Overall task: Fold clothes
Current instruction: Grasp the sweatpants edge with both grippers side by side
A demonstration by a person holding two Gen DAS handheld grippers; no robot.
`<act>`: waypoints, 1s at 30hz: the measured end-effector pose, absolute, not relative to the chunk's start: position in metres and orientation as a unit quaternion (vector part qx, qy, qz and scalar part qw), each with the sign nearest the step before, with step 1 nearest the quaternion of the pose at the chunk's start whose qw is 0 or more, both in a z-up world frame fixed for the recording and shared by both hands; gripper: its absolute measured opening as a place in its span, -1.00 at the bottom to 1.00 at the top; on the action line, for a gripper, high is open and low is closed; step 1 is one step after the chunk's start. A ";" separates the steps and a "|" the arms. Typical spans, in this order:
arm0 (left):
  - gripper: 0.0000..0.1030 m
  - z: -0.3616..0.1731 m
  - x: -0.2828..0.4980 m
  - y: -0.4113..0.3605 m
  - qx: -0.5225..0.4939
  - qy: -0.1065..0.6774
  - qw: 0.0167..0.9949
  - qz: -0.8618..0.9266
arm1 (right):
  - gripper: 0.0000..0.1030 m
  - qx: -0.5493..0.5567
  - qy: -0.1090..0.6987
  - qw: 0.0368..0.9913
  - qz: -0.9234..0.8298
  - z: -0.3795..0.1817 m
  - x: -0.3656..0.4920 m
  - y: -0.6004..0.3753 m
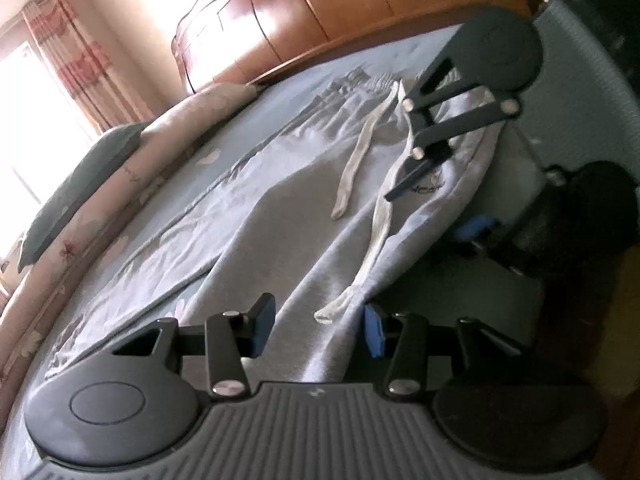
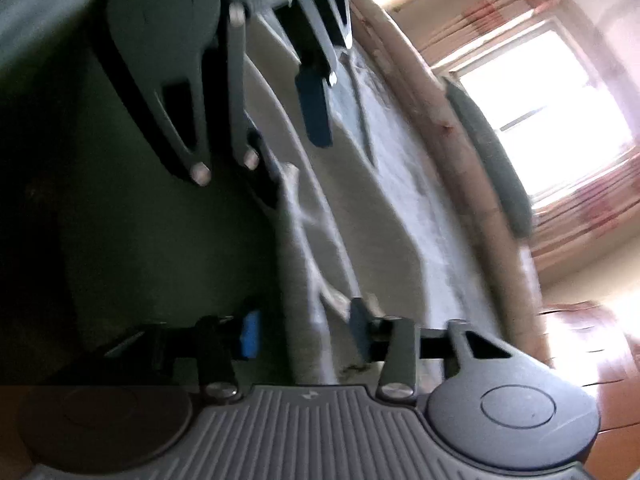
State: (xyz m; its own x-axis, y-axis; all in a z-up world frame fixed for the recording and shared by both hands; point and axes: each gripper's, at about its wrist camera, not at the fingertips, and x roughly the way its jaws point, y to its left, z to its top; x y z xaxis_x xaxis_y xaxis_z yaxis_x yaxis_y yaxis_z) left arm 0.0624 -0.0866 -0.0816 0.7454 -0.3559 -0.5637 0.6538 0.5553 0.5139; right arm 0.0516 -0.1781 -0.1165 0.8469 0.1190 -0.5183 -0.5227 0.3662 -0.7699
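Grey sweatpants [image 1: 280,208] lie spread along a blue bed sheet [image 1: 280,92], and one side hangs over the bed's edge. Two white drawstrings [image 1: 356,164] trail from the gathered waistband. My left gripper [image 1: 316,332] is open at the near end, with the hanging edge of the pants and a drawstring tip between its blue pads [image 1: 260,332]. My right gripper [image 1: 436,212] straddles the same edge nearer the waistband. In the right wrist view the right gripper [image 2: 304,334] stands open around the pants [image 2: 380,220], its left pad apart from the cloth. The left gripper [image 2: 290,140] shows at the top.
A rolled floral quilt [image 1: 100,200] and a dark grey pillow [image 1: 80,184] lie along the far side of the bed. A wooden headboard [image 1: 320,12] stands behind it. A bright window with red-patterned curtains [image 1: 60,60] is beyond. Dark floor space lies under the bed's edge [image 2: 140,240].
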 end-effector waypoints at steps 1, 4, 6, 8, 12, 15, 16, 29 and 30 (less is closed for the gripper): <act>-0.07 -0.083 0.062 -0.087 0.372 0.204 0.855 -0.297 | -0.43 -0.535 0.188 0.802 0.189 -0.118 0.053 -0.178; -0.04 -0.091 0.057 -0.088 0.398 0.206 0.842 -0.301 | -0.72 -0.519 0.191 0.813 0.184 -0.111 0.057 -0.179; -0.21 -0.098 0.053 -0.089 0.425 0.205 0.832 -0.291 | -0.74 -0.504 0.189 0.822 0.184 -0.102 0.058 -0.180; -0.76 -0.102 0.054 -0.088 0.444 0.211 0.825 -0.277 | -0.75 -0.492 0.195 0.827 0.189 -0.095 0.058 -0.184; -0.96 -0.097 0.053 -0.083 0.457 0.228 0.814 -0.279 | -0.76 -0.463 0.214 0.832 0.217 -0.079 0.055 -0.190; -0.96 -0.088 0.047 -0.080 0.454 0.244 0.803 -0.301 | -0.80 -0.458 0.234 0.820 0.251 -0.071 0.048 -0.195; -0.96 -0.087 0.045 -0.079 0.449 0.251 0.800 -0.308 | -0.80 -0.456 0.243 0.815 0.262 -0.071 0.046 -0.196; -0.80 -0.084 0.047 -0.072 0.393 0.311 0.795 -0.341 | -0.74 -0.435 0.321 0.779 0.318 -0.078 0.044 -0.203; -0.80 -0.081 0.047 -0.068 0.385 0.316 0.796 -0.345 | -0.72 -0.431 0.326 0.776 0.325 -0.075 0.046 -0.203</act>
